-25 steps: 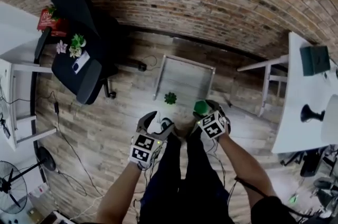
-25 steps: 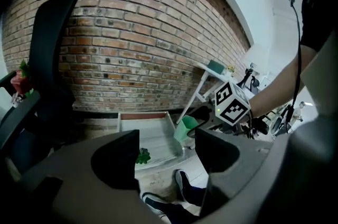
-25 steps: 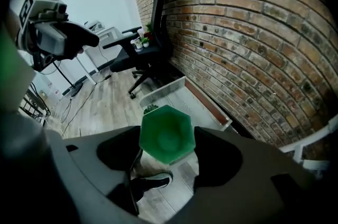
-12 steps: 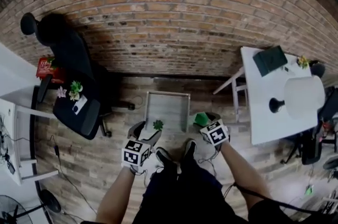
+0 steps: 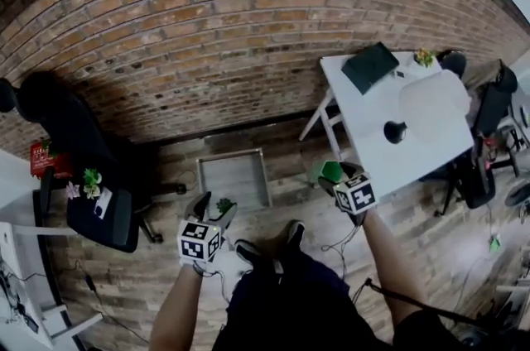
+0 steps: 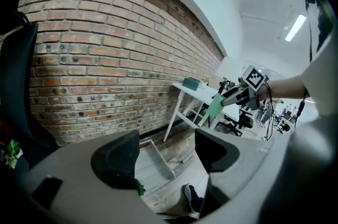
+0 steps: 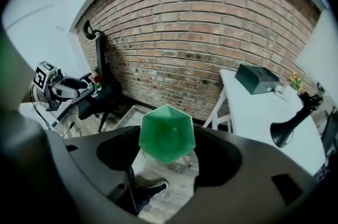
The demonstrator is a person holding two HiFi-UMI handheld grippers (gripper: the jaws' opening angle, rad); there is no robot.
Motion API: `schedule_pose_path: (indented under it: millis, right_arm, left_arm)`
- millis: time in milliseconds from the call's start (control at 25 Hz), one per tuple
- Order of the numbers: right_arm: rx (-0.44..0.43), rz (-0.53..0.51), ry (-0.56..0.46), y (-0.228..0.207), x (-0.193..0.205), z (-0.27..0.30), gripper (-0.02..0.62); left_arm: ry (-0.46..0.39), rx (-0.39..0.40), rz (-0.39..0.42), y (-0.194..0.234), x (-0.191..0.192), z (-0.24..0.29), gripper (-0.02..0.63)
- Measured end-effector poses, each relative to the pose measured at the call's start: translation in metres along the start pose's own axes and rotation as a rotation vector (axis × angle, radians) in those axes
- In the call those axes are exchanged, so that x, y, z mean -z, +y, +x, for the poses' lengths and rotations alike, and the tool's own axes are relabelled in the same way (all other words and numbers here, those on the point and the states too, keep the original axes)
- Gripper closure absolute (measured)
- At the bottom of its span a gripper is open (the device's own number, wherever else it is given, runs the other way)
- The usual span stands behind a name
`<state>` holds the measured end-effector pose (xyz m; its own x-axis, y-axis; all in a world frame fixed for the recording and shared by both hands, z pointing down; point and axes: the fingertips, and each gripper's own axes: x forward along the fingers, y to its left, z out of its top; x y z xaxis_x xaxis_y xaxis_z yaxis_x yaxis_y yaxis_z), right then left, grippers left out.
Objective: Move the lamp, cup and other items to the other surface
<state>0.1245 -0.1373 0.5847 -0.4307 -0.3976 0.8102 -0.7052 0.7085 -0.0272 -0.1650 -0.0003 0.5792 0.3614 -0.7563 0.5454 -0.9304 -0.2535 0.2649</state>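
My right gripper (image 5: 335, 176) is shut on a green faceted cup (image 5: 331, 170), held in the air just off the near corner of the white table (image 5: 373, 146). In the right gripper view the cup (image 7: 166, 134) sits between the jaws of that gripper (image 7: 168, 139). On the white table stands the lamp (image 5: 396, 129), with a black base and a white shade. My left gripper (image 5: 211, 209) hangs open and empty over the floor; its view (image 6: 166, 138) shows only floor between the jaws. A small green plant (image 5: 224, 205) stands at the near edge of the low grey table (image 5: 234, 161).
A dark green box (image 5: 370, 66) and a small flower pot (image 5: 424, 56) sit at the white table's far end. A black office chair (image 5: 99, 204) carrying small flowers stands at the left. More chairs (image 5: 484, 105) crowd the right. The brick wall (image 5: 207, 35) runs behind.
The person has stood up and the view has swung toward the white table. Both grippers have risen; the right one carried the green cup up and right, to the white table's corner.
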Motion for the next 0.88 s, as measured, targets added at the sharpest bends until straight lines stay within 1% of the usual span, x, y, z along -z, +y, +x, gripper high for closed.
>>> schedule_pose_path:
  millis: [200, 320, 440, 560, 680, 880]
  right_arm:
    - [0.102, 0.074, -0.029, -0.069, 0.019, -0.042, 0.275]
    - [0.141, 0.123, -0.056, -0.109, 0.032, -0.064, 0.275]
    - [0.161, 0.135, -0.058, -0.145, 0.048, -0.082, 0.275]
    - [0.174, 0.130, -0.035, -0.179, 0.068, -0.099, 0.275]
    - [0.188, 0.150, -0.019, -0.217, 0.089, -0.115, 0.274]
    - [0.213, 0.171, -0.002, -0.276, 0.119, -0.131, 0.274]
  left_arm:
    - [0.024, 0.030, 0.033, -0.032, 0.001, 0.013, 0.281]
    - [0.040, 0.026, 0.049, -0.050, -0.001, 0.023, 0.281]
    - [0.038, 0.018, 0.056, -0.072, -0.011, 0.036, 0.281]
    - [0.032, 0.024, 0.074, -0.104, -0.022, 0.053, 0.281]
    - [0.029, 0.032, 0.096, -0.136, -0.033, 0.070, 0.281]
    - [0.030, 0.039, 0.107, -0.177, -0.041, 0.095, 0.281]
